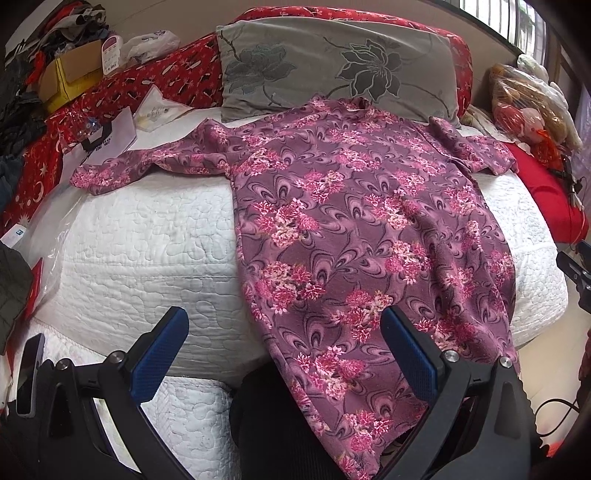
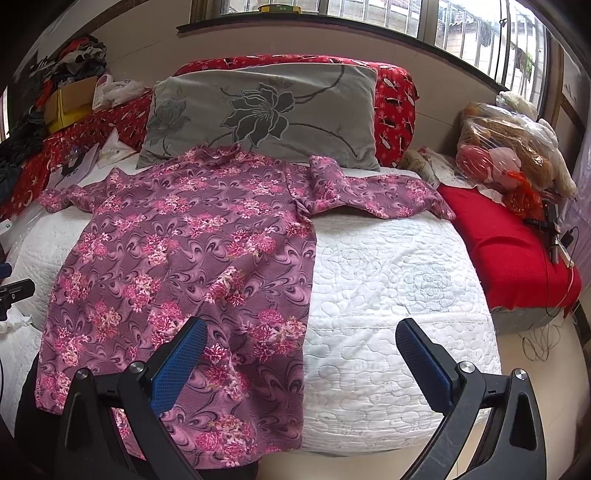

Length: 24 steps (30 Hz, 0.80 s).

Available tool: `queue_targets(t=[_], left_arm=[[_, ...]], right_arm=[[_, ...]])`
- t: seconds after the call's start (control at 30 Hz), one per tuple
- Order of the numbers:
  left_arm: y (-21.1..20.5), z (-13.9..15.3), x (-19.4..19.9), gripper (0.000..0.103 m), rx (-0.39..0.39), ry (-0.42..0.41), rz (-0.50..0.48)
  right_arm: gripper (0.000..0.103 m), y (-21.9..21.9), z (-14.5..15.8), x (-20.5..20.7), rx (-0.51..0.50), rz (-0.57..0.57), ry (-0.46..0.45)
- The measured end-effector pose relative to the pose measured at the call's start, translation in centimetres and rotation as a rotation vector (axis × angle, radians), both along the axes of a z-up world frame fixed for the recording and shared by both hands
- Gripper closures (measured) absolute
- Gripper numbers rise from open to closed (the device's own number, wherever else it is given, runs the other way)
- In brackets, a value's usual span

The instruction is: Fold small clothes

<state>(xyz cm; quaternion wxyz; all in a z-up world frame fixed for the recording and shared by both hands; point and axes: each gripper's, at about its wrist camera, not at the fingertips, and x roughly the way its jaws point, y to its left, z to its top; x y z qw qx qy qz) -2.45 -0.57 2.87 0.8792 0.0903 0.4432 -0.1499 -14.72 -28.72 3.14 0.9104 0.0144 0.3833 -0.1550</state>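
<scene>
A purple top with pink flower print [image 1: 362, 229] lies spread flat on a white quilted bed [image 1: 147, 240], collar toward the pillow, both sleeves stretched out, hem hanging over the near edge. It also shows in the right wrist view [image 2: 184, 251]. My left gripper [image 1: 286, 325] is open and empty, above the near bed edge at the top's left hem side. My right gripper [image 2: 301, 336] is open and empty, above the top's right hem edge and the bare quilt [image 2: 388, 280].
A grey flowered pillow [image 1: 332, 62] lies behind the collar against red bedding [image 1: 159, 85]. Papers and boxes [image 1: 74, 74] sit at the back left. A red cloth [image 2: 509, 251] and bagged soft toys [image 2: 509, 147] lie at the right. A window [image 2: 406, 18] is behind.
</scene>
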Motion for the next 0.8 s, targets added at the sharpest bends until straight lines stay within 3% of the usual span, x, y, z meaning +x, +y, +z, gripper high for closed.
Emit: queue_targets(t=[0.8], left_arm=[[-0.14, -0.88, 0.30, 0.000, -0.011, 0.026, -0.003]], right_arm=[[0.001, 0.32, -0.45, 0.55, 0.012, 0.009, 0.013]])
